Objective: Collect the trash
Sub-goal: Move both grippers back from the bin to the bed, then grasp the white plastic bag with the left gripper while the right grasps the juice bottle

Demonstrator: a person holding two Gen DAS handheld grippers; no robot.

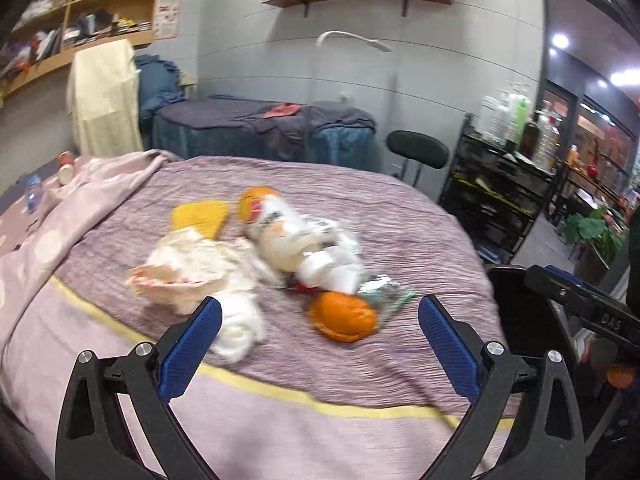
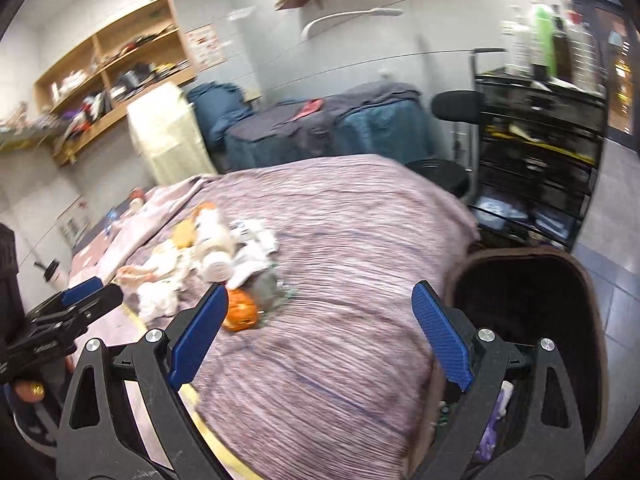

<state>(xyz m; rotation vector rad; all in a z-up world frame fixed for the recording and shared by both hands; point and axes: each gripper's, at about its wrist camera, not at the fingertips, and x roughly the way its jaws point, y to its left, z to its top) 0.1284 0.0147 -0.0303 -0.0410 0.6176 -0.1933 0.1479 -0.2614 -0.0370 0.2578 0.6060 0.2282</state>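
i see the dark bin (image 2: 560, 280) holding scraps, two orange peels (image 1: 344, 316) on the bed (image 1: 360, 208); left gripper (image 1: 320, 316) and right gripper (image 2: 320, 304) fingers spread.

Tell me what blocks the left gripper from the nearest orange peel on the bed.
Nothing visible does. The left gripper, jaws open, faces the orange peel directly across bare bedspread; the crumpled tissue lies off to its left.

Each gripper, left (image 1: 320, 322) and right (image 2: 318, 310), had black cut-out arms, silver round screws and ribbed blue pads (image 1: 196, 354); white lettering marked one body.
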